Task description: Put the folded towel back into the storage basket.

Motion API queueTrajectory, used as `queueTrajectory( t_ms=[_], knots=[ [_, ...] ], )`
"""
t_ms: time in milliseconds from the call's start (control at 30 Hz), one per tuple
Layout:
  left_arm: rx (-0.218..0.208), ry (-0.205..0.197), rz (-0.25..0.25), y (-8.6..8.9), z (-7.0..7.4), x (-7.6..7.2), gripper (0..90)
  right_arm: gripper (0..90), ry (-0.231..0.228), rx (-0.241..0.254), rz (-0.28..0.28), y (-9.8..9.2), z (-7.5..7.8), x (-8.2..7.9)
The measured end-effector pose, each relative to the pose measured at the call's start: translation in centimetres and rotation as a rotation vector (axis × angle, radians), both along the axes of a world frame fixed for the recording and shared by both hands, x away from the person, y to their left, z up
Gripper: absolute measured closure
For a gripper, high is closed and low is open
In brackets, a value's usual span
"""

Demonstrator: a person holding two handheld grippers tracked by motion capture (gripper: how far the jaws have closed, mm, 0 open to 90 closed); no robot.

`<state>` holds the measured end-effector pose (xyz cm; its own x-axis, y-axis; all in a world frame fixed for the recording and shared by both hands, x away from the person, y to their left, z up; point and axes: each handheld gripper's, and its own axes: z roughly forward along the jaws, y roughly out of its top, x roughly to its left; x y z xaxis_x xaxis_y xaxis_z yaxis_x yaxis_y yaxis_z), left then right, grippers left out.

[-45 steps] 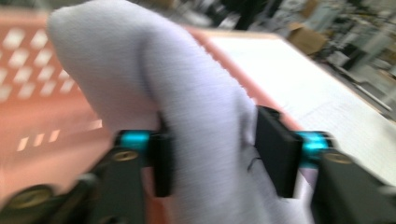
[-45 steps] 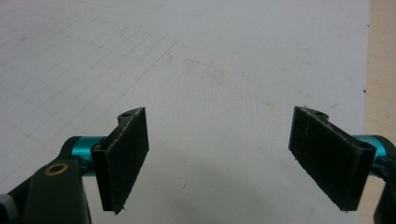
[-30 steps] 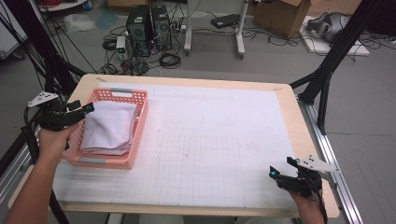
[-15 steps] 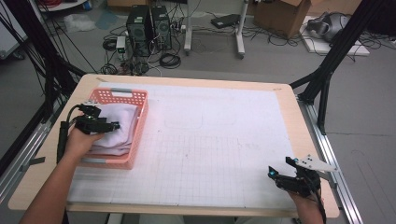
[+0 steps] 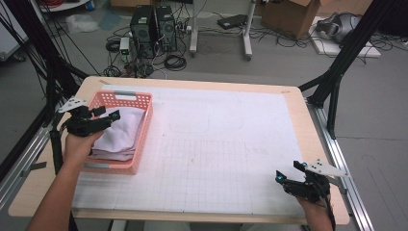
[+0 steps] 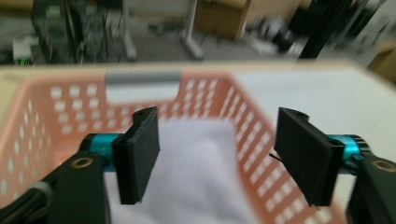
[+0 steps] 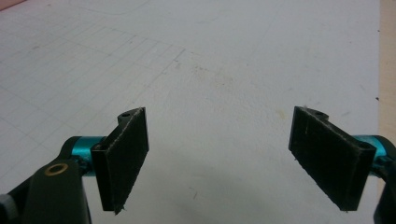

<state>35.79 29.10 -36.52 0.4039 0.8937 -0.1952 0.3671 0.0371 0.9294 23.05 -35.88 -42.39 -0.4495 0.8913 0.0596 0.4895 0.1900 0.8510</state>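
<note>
Two grippers, left gripper (image 5: 108,118) just opening, nothing gripped, above white cloth (image 6: 196,177) in blurry pink basket (image 5: 126,98), cloth partly hidden, right gripper (image 7: 217,158) released over mat (image 5: 231,144).

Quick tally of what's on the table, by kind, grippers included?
Pink basket: 1
White folded cloth in the basket: 1
Grippers: 2, left gripper over the cloth, right gripper near the table's front right corner
Total: 4

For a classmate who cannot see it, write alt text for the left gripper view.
Two open black jaws of the left gripper frame folded white cloth lying in a pink perforated basket, nothing between the pads. Beyond the basket's rim the picture blurs into a white table mat and floor clutter.
</note>
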Motion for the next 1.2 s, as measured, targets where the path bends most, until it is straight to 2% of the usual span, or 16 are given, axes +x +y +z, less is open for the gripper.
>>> queueTrajectory(
  t_ms=[67, 133, 200, 333, 367, 400, 467, 500, 533, 567, 600, 700, 800, 933, 967, 1200],
  knots=[
    [-0.041, -0.067, -0.004, -0.4, 0.7, -0.8, 26.3, 18.9, 0.0, 0.003, 0.0, -0.1, -0.1, 0.1],
    [-0.06, -0.105, -0.031, -1.1, 1.1, -1.5, 25.9, 18.9, 0.002, 0.004, -0.001, -0.1, -0.1, 0.1],
    [-0.061, -0.118, -0.055, -2.1, 1.3, -2.0, 19.6, 18.9, 0.0, 0.011, 0.0, 0.0, -0.1, 0.1],
    [-0.071, -0.16, -0.118, -4.1, 1.5, -3.1, 19.8, 18.9, -0.009, 0.016, 0.004, 0.0, -0.2, 0.3],
    [-0.069, -0.185, -0.136, -5.3, 1.4, -3.7, 19.9, 18.9, -0.002, 0.017, 0.007, 0.1, -0.2, 0.4],
    [-0.069, -0.185, -0.136, -5.3, 1.4, -3.7, 20.0, 18.9, -0.002, 0.017, 0.007, 0.1, -0.2, 0.4],
    [-0.062, -0.193, -0.158, -6.5, 1.2, -4.2, 20.1, 18.9, -0.003, 0.021, 0.008, 0.1, -0.3, 0.7],
    [-0.048, -0.205, -0.185, -7.7, 1.1, -4.7, 20.1, 18.9, -0.013, 0.024, 0.011, 0.2, -0.1, 1.1],
    [-0.048, -0.205, -0.185, -7.7, 1.1, -4.7, 20.3, 18.9, -0.013, 0.024, 0.011, 0.2, -0.1, 1.1],
    [-0.053, -0.213, -0.21, -8.8, 1.0, -5.2, 20.5, 18.9, -0.017, 0.028, 0.014, 0.5, 0.0, 1.4],
    [-0.053, -0.213, -0.21, -8.8, 1.0, -5.2, 20.7, 18.9, -0.017, 0.028, 0.014, 0.5, 0.0, 1.4],
    [-0.068, -0.229, -0.246, -10.4, 0.6, -5.9, 21.5, 18.9, -0.015, 0.015, 0.027, 1.1, -0.1, 1.6],
    [-0.075, -0.226, -0.285, -12.3, 0.0, -6.6, 21.8, 18.9, -0.023, 0.004, 0.042, 1.6, 0.0, 1.5],
    [-0.061, -0.23, -0.331, -14.6, -0.7, -6.9, 21.8, 18.9, -0.028, 0.008, 0.038, 1.7, 0.1, 1.3],
    [-0.058, -0.222, -0.351, -15.7, -1.1, -6.9, 21.8, 18.9, -0.026, 0.012, 0.03, 1.6, 0.1, 1.2],
    [-0.03, -0.208, -0.396, -17.7, -2.1, -7.3, 22.3, 18.9, -0.03, 0.018, 0.019, 1.3, 0.1, 1.3]
  ],
)
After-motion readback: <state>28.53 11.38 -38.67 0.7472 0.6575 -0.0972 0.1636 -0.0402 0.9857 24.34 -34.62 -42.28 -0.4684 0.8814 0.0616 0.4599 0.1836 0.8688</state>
